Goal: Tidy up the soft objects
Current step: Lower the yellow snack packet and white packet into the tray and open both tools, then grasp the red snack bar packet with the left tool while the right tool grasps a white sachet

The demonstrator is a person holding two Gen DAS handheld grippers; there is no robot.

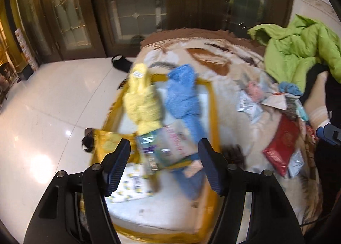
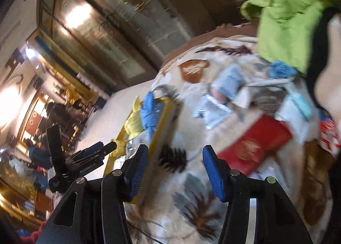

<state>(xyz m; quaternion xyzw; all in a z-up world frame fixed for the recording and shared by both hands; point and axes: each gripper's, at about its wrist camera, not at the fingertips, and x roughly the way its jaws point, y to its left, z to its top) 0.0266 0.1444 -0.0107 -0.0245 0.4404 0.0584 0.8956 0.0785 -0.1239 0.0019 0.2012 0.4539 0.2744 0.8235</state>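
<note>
A cardboard box (image 1: pixel 213 103) edged in yellow tape lies on the bed. In it are a yellow cloth (image 1: pixel 141 103), a blue cloth (image 1: pixel 183 94) and a clear printed packet (image 1: pixel 164 145). My left gripper (image 1: pixel 164 158) hovers open right over the box, and the packet shows blurred between its fingers without being pinched. My right gripper (image 2: pixel 174 167) is open above the patterned blanket (image 2: pixel 191 201), just right of the box (image 2: pixel 164 116). A red packet (image 2: pixel 253 145) lies just beyond its right finger. My left gripper (image 2: pixel 107 148) shows side-on at the left.
More soft packets (image 1: pixel 249 105) and a red packet (image 1: pixel 281 148) are scattered on the blanket to the right. A green jacket (image 1: pixel 298 47) is heaped at the far right beside a person's hand (image 1: pixel 317 94). White tiled floor (image 1: pixel 42 105) and wooden glass doors (image 1: pixel 127 9) lie left and behind.
</note>
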